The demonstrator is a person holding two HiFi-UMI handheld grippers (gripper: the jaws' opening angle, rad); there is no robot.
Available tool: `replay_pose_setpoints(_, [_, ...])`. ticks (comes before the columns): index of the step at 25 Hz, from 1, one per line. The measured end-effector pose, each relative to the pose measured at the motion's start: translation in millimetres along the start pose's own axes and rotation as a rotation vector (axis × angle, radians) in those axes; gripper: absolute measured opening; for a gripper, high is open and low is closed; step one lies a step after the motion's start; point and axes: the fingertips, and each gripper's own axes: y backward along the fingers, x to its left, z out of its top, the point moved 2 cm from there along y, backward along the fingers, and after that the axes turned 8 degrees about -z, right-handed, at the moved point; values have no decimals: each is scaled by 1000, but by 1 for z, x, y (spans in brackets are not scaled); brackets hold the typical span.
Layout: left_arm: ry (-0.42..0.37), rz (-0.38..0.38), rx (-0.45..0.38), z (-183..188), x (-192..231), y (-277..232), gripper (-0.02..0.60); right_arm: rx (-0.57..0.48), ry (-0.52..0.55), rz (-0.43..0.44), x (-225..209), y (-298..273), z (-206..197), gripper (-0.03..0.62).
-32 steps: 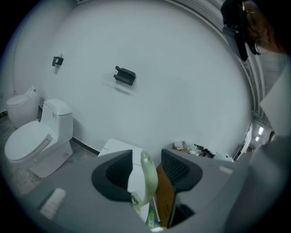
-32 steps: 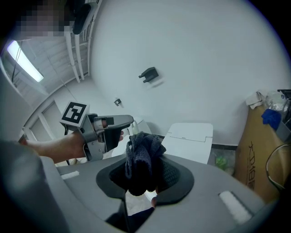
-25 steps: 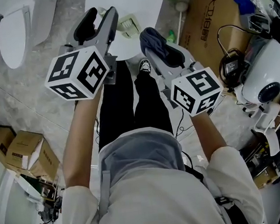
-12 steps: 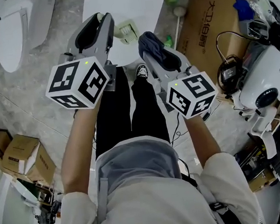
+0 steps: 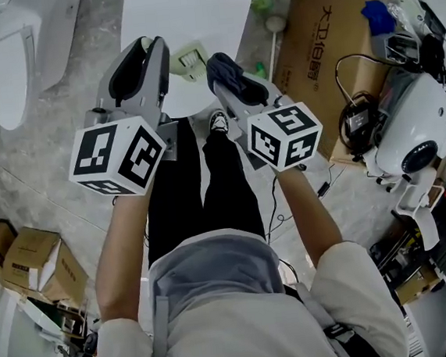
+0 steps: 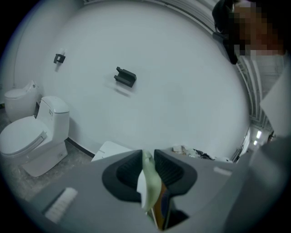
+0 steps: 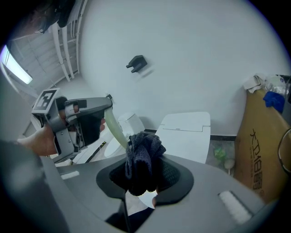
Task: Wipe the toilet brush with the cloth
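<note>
Wiping step, by judgement: the left gripper is clamped on the pale green toilet brush, whose handle slants down to the cloth. The right gripper pinches that dark cloth. The next move probably calls for sliding the cloth along the handle.

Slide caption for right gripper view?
Right hand-held gripper clamps dark cloth; left hand-held gripper holds pale-green toilet brush.
</note>
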Motion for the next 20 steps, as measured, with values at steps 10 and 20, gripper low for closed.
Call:
replay_pose_setpoints(10, [16,1,-27,0,5,2,0,44,8,78,3,-43,-2,100])
replay_pose_setpoints(20, [43,4,-42,-1,9,6,0,74,-36,71,2,-63,-18,100])
